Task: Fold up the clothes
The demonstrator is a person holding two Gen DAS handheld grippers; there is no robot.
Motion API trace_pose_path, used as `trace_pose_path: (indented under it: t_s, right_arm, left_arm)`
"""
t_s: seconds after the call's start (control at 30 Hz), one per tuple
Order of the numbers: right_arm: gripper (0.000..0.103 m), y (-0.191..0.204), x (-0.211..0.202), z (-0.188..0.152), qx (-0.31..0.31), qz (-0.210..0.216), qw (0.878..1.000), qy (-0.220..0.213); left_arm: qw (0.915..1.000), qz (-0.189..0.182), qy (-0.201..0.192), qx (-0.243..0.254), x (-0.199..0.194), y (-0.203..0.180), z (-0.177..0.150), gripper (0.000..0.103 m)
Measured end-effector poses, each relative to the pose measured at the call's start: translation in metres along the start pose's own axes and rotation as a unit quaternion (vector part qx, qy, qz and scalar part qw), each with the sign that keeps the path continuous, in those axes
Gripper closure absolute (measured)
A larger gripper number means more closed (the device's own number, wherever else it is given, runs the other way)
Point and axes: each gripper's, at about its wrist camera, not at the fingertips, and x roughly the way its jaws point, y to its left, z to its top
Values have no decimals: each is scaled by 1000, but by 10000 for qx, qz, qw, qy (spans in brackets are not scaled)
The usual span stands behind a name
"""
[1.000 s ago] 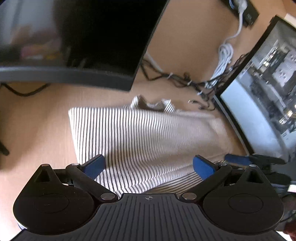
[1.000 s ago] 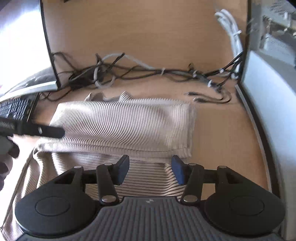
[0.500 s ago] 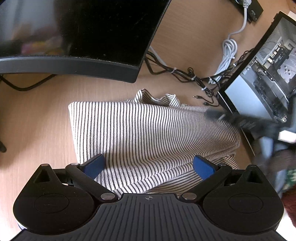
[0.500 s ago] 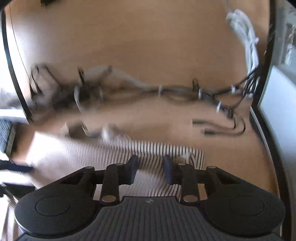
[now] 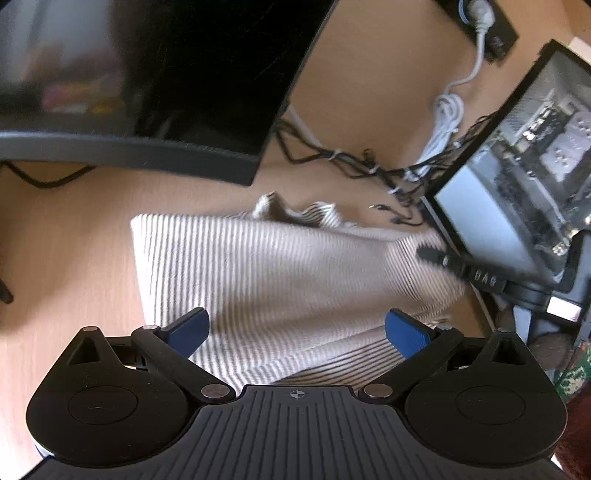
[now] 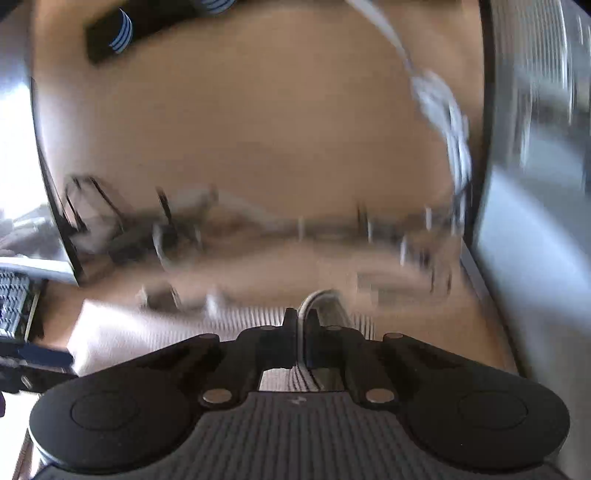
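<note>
The striped shirt [image 5: 280, 266] lay part-folded on the wooden desk [image 5: 66, 236], just in front of the curved monitor [image 5: 147, 85], its bunched collar end toward the cable tangle [image 5: 354, 166]. The stripes were blurred in both views. Near the shirt's right edge the right gripper [image 6: 301, 325] had its jaws pinched together on a raised fold of the cloth; a loop of striped fabric stood up between the tips. From the left wrist view that same gripper showed as a dark blurred bar at the shirt's right edge, beside the glass-sided PC case [image 5: 517, 177].

The left gripper [image 5: 295, 328] hung over the shirt's near edge with its blue pads [image 5: 186, 330] spread wide, holding nothing, cloth visible between them; contact with the fabric couldn't be told.

Past the shirt, a white cord [image 5: 448, 110] ran up the desk to a black power strip [image 5: 487, 26]. Left of the shirt, in the right wrist view, a keyboard [image 6: 14, 299] edge showed under the monitor. The right wrist view was heavily smeared, so cables there were just streaks.
</note>
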Motion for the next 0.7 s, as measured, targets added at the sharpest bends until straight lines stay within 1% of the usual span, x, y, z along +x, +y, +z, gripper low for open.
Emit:
trace_pose_path:
  t_s: [0.07, 0.17, 0.23, 0.33, 0.4, 0.43, 0.5, 0.57, 0.63, 0.67, 0.7]
  right_arm:
    - [99, 0, -7, 12, 14, -40, 9996, -265]
    - [99, -2, 0, 12, -50, -147, 9997, -191]
    - [99, -5, 9, -3, -38, -278, 9995, 124]
    - [98, -14, 28, -33, 0, -456, 9964, 715]
    - [98, -20, 29, -41, 72, -418, 9969, 657]
    - [97, -20, 27, -37, 55, -416, 9969, 672]
    - [92, -19, 21, -24, 15, -447, 9973, 574]
    - [87, -15, 13, -11, -32, -367, 9986, 388]
    - [76, -10, 9, 2, 4, -27, 9996, 276]
    - [67, -7, 12, 8, 44, 201, 9994, 295]
    - [63, -4, 16, 12, 75, 424, 9984, 361]
  left_arm:
    - [10000, 7, -64, 41, -1, -1, 2, 0]
    - [9999, 159, -51, -3, 7, 2, 4, 0]
    - [9996, 270, 5, -33, 13, 7, 3, 0]
    - [9993, 364, 18, 10, 17, 10, 1, 0]
    - [9992, 396, 21, 31, 16, 11, 1, 0]
    - [9991, 416, 21, 34, 15, 11, 2, 0]
    - [9988, 484, -5, 17, 10, 12, 2, 0]
    - [9983, 580, -32, -6, 5, 14, 2, 0]
    - [9976, 691, -53, -30, -1, 15, 1, 0]
    - [9972, 743, -55, -51, -4, 16, -1, 0]
    - [9967, 803, -47, -75, -5, 16, -1, 0]
